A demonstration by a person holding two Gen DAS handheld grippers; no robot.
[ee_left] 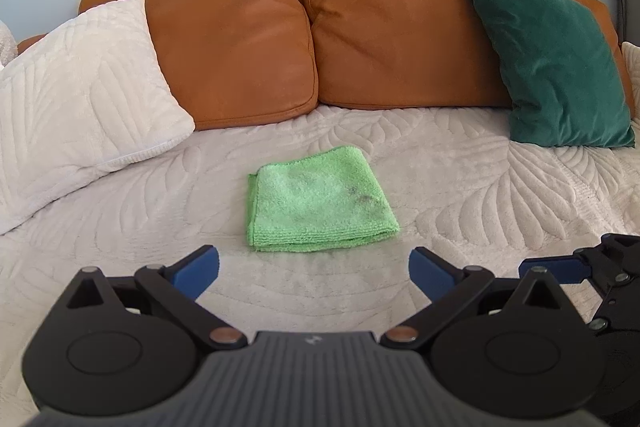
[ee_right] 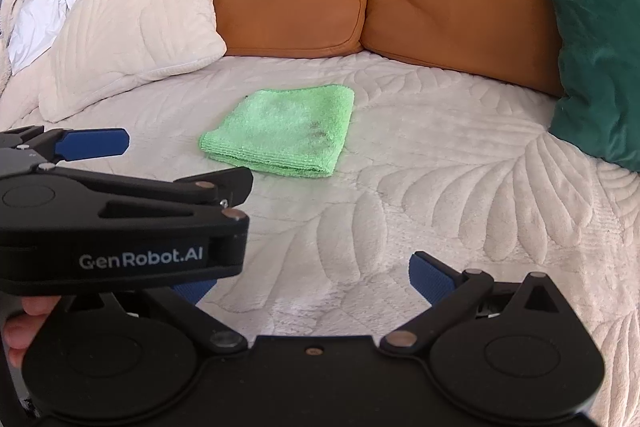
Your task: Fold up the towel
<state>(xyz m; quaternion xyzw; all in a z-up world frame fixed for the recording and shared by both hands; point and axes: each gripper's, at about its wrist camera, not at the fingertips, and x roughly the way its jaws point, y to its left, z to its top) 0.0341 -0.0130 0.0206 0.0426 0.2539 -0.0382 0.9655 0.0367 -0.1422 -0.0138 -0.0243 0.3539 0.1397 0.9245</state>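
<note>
Towel (ee_left: 320, 201) lies folded on quilt (ee_left: 460, 187) (both grippers spread, empty).

Both wrist cameras sit low at the sofa's (ee_left: 360, 39) front edge, side by side, facing its back cushions; the right view looks from further right, and both share the green towel (ee_left: 320, 199) mid-seat.

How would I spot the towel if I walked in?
Find the orange sofa with its cream quilted cover. Mid-seat, between the white pillow and dark green pillow, lies the towel: a small folded square, the only bright lime-green thing, faintly smudged.
</note>
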